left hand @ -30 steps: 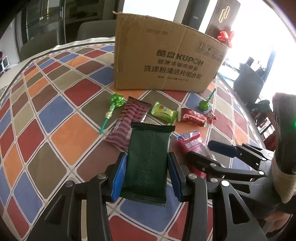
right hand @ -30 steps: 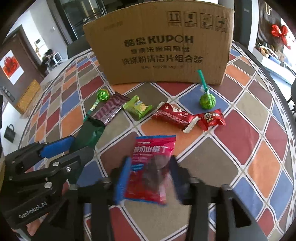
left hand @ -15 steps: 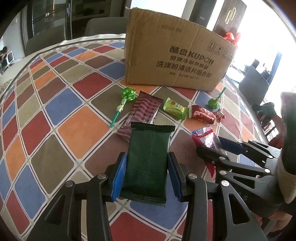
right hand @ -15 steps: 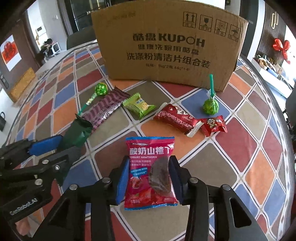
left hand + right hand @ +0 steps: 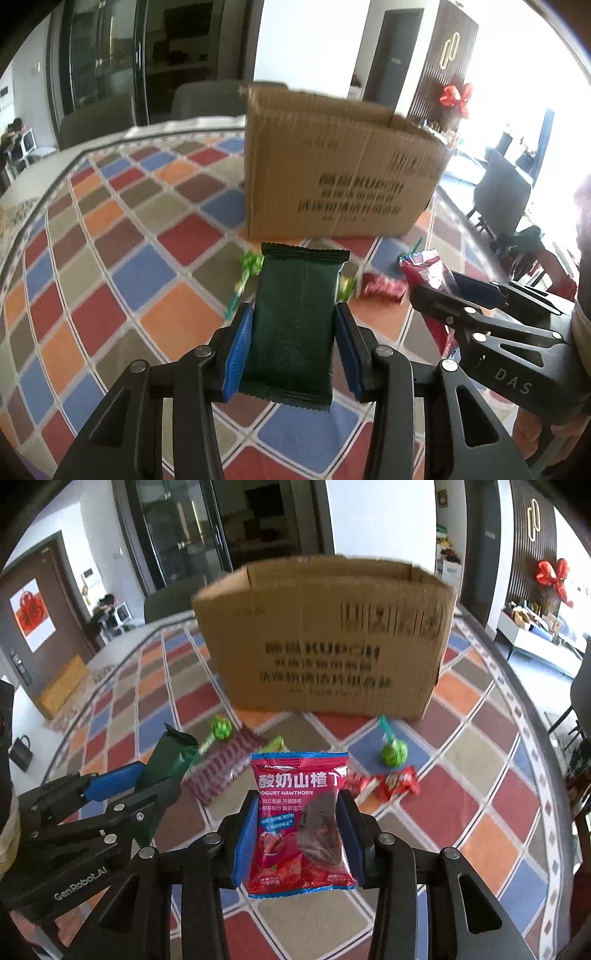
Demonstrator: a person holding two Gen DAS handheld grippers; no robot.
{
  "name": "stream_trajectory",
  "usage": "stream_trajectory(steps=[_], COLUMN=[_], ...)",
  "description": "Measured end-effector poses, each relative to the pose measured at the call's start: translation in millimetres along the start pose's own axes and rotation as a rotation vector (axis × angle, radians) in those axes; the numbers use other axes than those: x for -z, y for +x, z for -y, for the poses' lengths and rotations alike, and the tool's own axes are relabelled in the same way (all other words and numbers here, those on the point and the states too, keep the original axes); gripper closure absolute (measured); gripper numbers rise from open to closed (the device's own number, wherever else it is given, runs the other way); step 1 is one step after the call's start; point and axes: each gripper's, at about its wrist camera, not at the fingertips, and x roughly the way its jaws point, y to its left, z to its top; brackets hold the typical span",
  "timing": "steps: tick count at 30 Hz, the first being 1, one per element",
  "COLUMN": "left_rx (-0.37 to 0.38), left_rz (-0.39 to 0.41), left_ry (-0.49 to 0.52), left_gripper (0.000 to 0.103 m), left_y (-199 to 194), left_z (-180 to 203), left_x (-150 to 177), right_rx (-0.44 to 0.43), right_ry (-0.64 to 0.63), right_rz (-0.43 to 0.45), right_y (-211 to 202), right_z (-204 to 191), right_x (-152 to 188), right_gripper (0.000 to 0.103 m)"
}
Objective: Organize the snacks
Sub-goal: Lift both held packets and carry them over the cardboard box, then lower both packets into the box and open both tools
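My left gripper (image 5: 293, 345) is shut on a dark green snack packet (image 5: 293, 321) and holds it above the table. My right gripper (image 5: 300, 832) is shut on a red yogurt hawthorn packet (image 5: 300, 819), also lifted. Each gripper shows in the other's view: the right one (image 5: 454, 291) with the red packet (image 5: 424, 266), the left one (image 5: 147, 779) with the green packet (image 5: 170, 760). An open cardboard box (image 5: 328, 638) stands behind the snacks, also in the left wrist view (image 5: 340, 173). The box's inside is hidden.
On the checkered tablecloth (image 5: 480, 775) in front of the box lie two green lollipops (image 5: 393, 753) (image 5: 219, 729), a maroon striped packet (image 5: 225, 768), a light green packet (image 5: 273, 744) and two red candies (image 5: 397, 781). Chairs stand beyond the table (image 5: 96, 118).
Both grippers have risen with their packets and tilted up, so the box's open top edge and the room behind now show. The snacks on the table have not moved.
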Motion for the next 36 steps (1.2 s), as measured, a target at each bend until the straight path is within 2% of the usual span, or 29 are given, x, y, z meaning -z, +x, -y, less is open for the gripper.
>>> stream_trajectory(steps=[11, 18, 30, 36], left_rx=[0.017, 0.009, -0.006, -0.001], left_rz=[0.123, 0.168, 0.183, 0.159], left_ry=[0.029, 0.042, 0.068, 0.067], left_gripper=[0.059, 0.059, 0.059, 0.059], left_y=[-28, -33, -20, -1], left_z=[17, 23, 23, 20], left_x=[-63, -96, -136, -154], right_rx=[0.007, 0.017, 0.02, 0.028], right_ry=[0.0, -0.006, -0.027, -0.02], right_rz=[0.15, 0.217, 0.242, 0.229], right_y=[-41, -56, -53, -39], right_z=[10, 15, 19, 29], right_x=[-52, -86, -127, -144], right_gripper=[0.06, 0.06, 0.06, 0.06])
